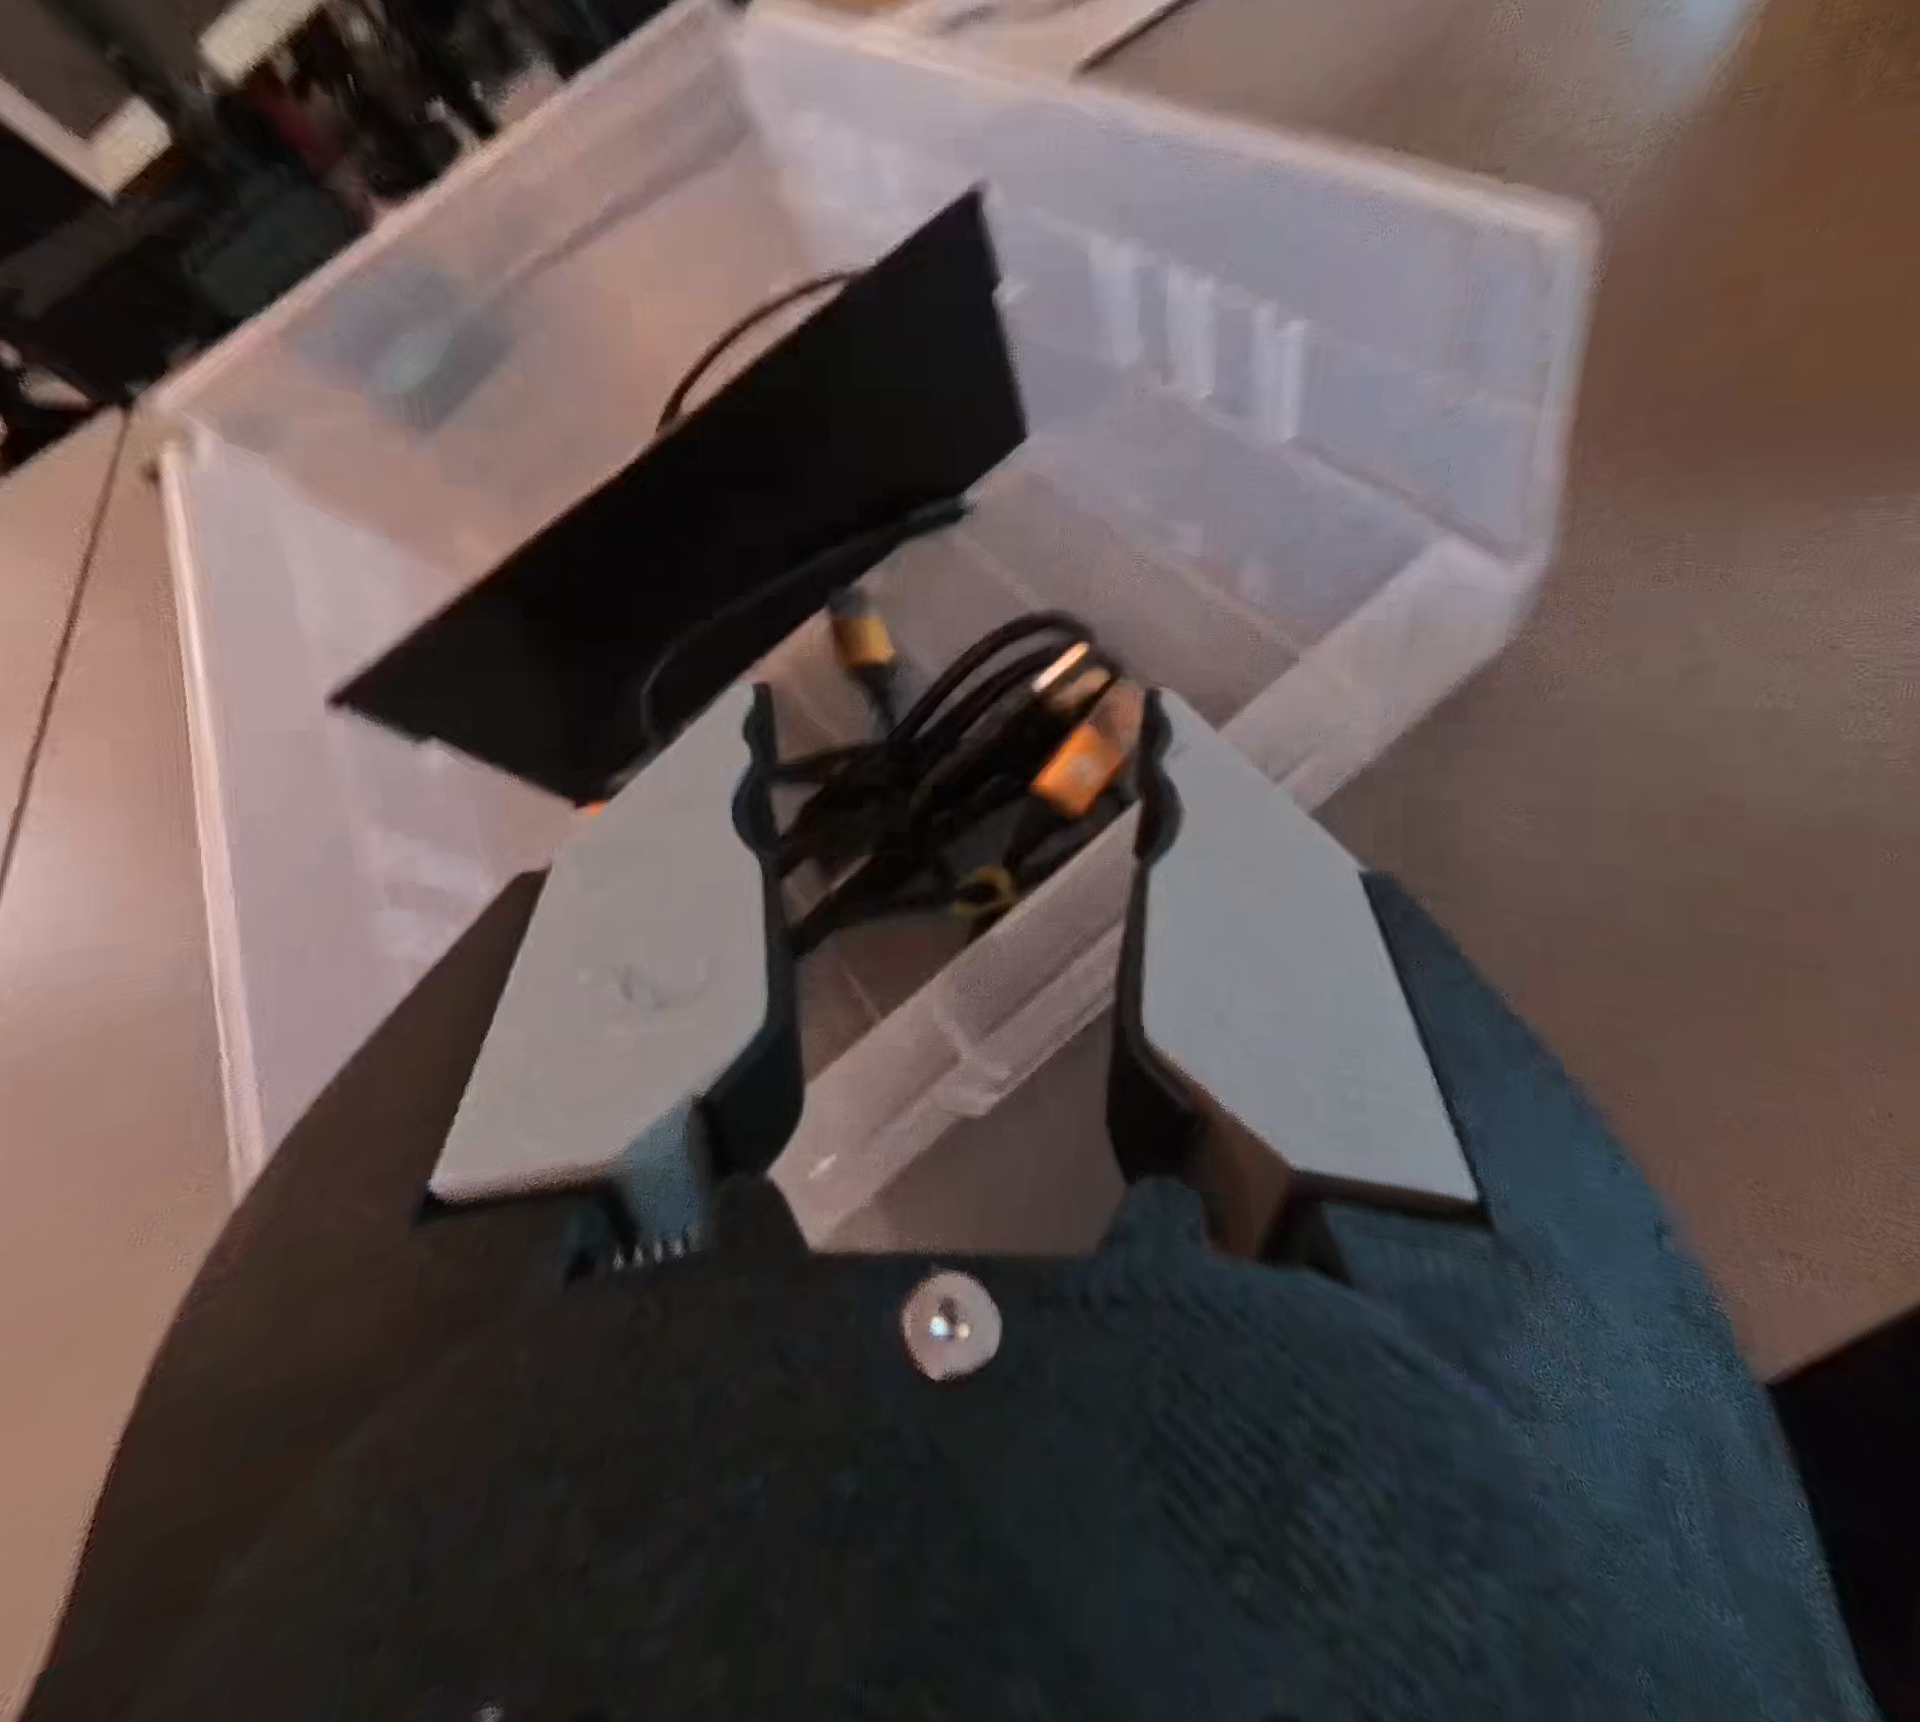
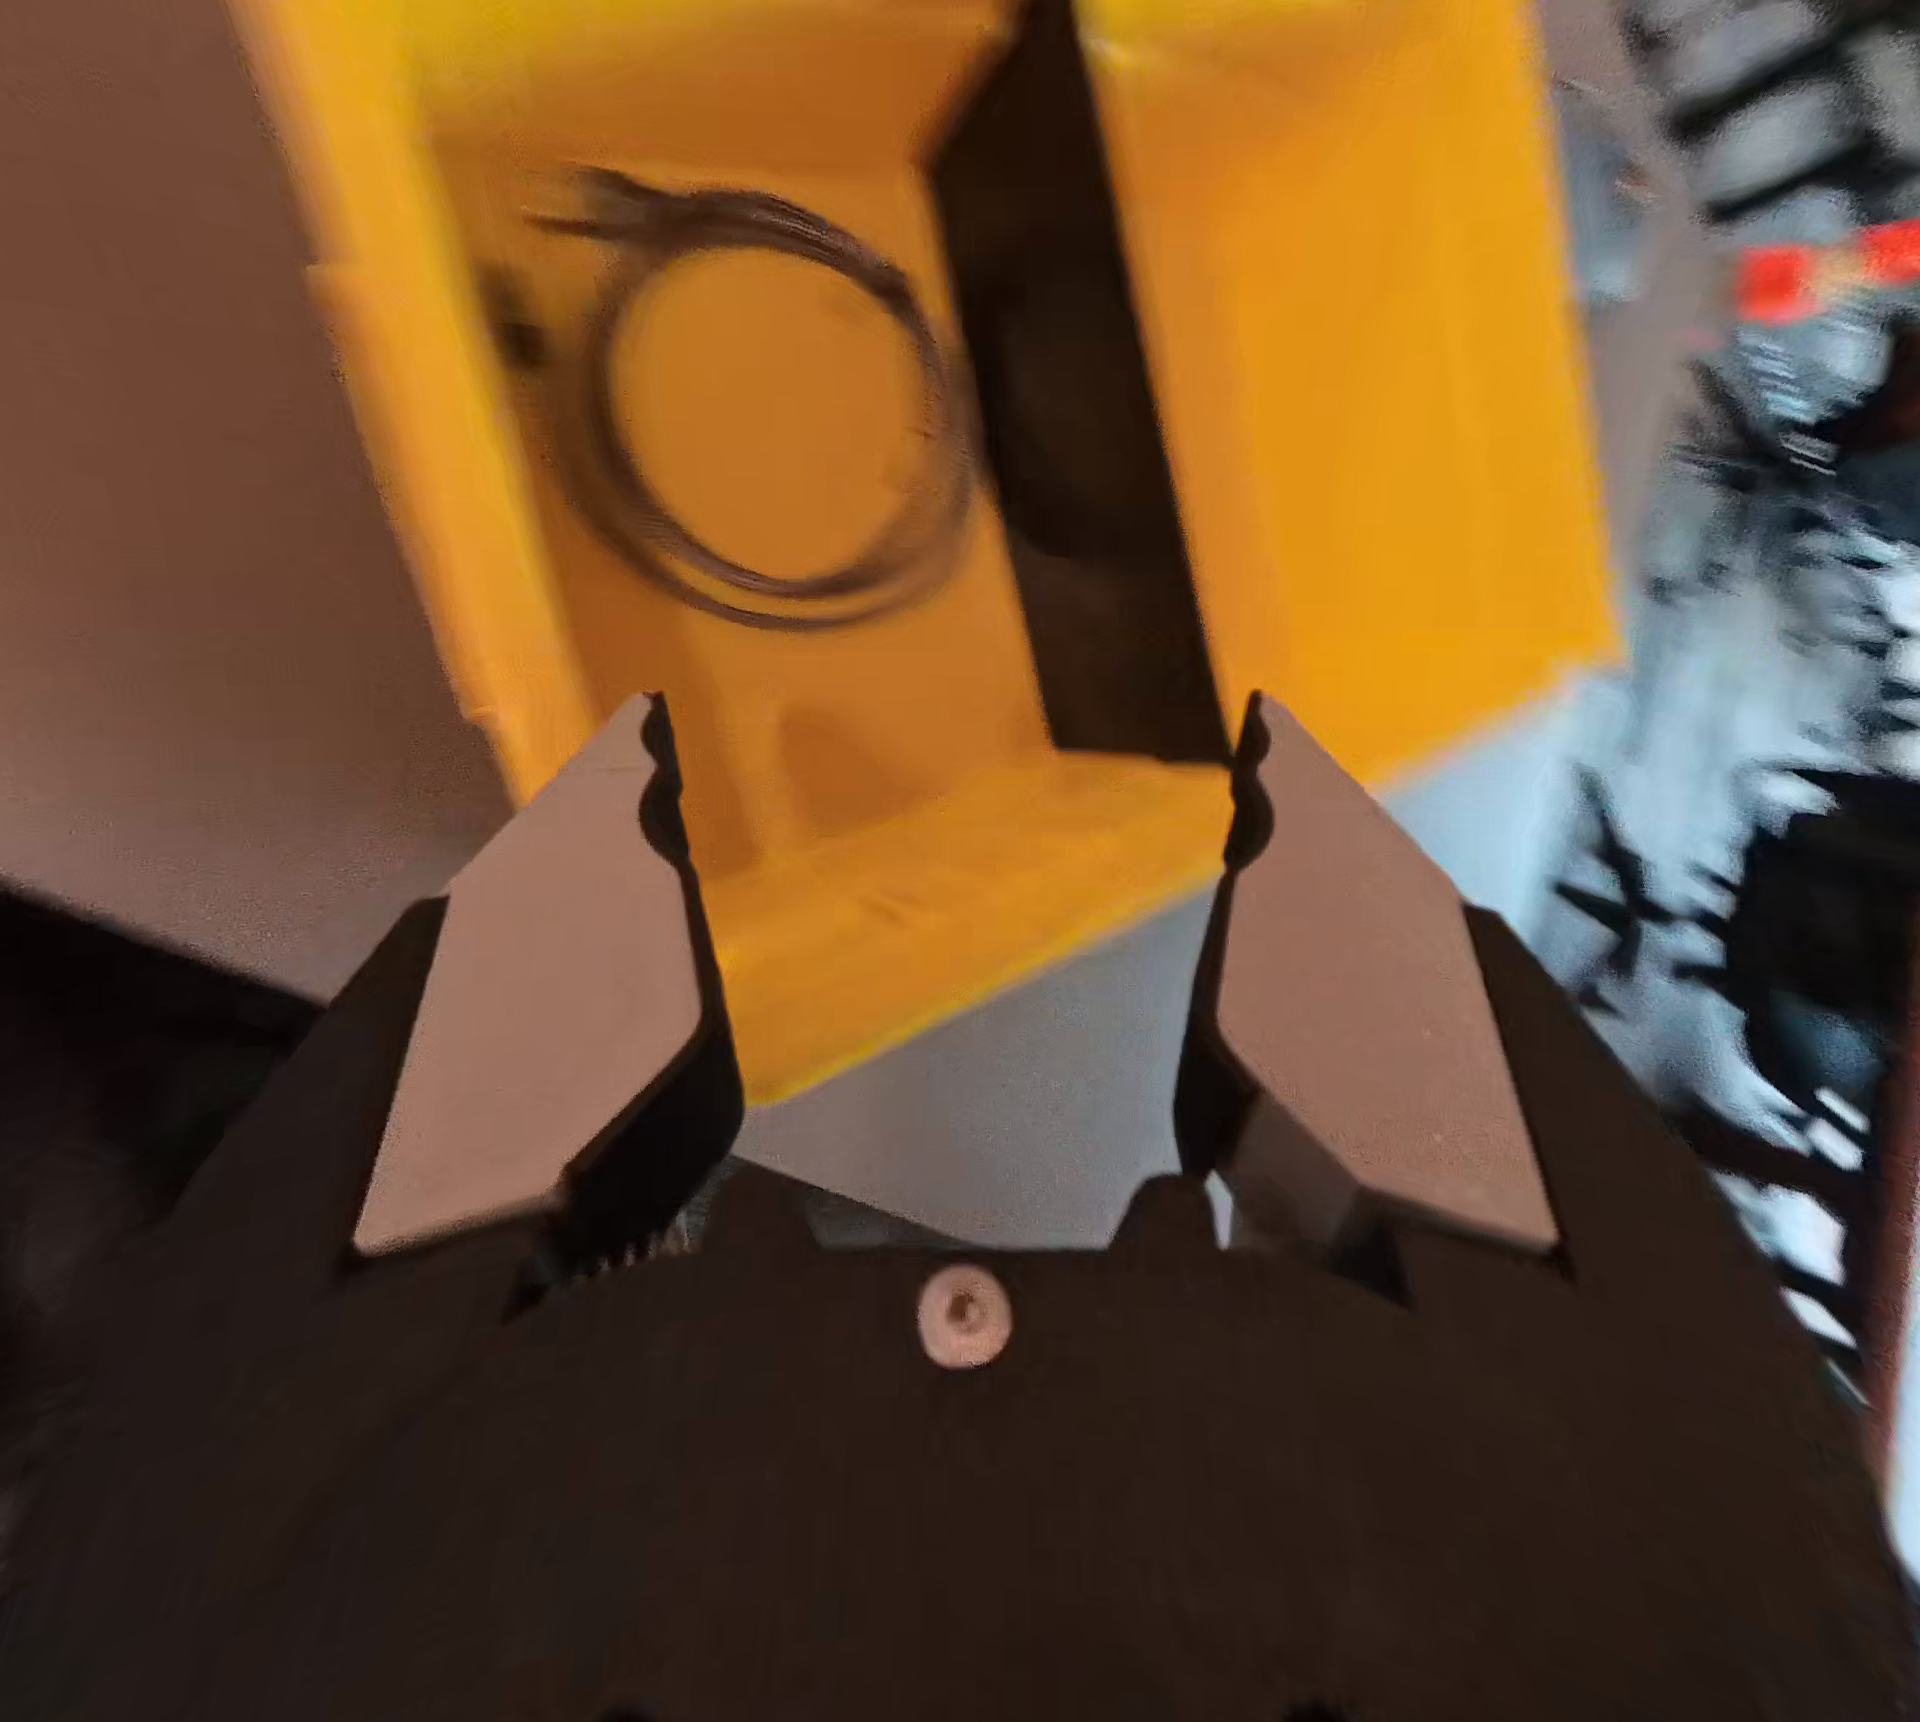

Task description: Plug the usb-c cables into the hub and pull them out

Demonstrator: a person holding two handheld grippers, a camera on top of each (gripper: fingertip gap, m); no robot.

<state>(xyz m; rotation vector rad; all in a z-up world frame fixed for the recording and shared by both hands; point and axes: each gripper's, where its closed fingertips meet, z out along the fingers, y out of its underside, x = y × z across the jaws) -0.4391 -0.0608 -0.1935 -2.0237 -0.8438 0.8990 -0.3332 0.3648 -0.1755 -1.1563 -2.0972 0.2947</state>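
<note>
Ahead of the left tongs (image 1: 951, 722) sits a clear plastic bin (image 1: 1195, 301) split by a black divider (image 1: 707, 488). The bundle of black cables (image 1: 925, 799) with orange plugs (image 1: 1075, 763) lies in the near compartment, right between the spread, empty jaws. The near wall stands low below the tips, so coming in from above looks safest. Pinching one orange plug rather than the tangle should lift a single cable clean.

The right tongs (image 2: 951, 732) are also wide open and hold nothing, facing a yellow bin (image 2: 1351, 322) with its own black divider (image 2: 1081, 425). A coiled thin cable (image 2: 769, 425) lies ahead, left of the divider, with open floor around it. No hub is clear in these blurred views.
</note>
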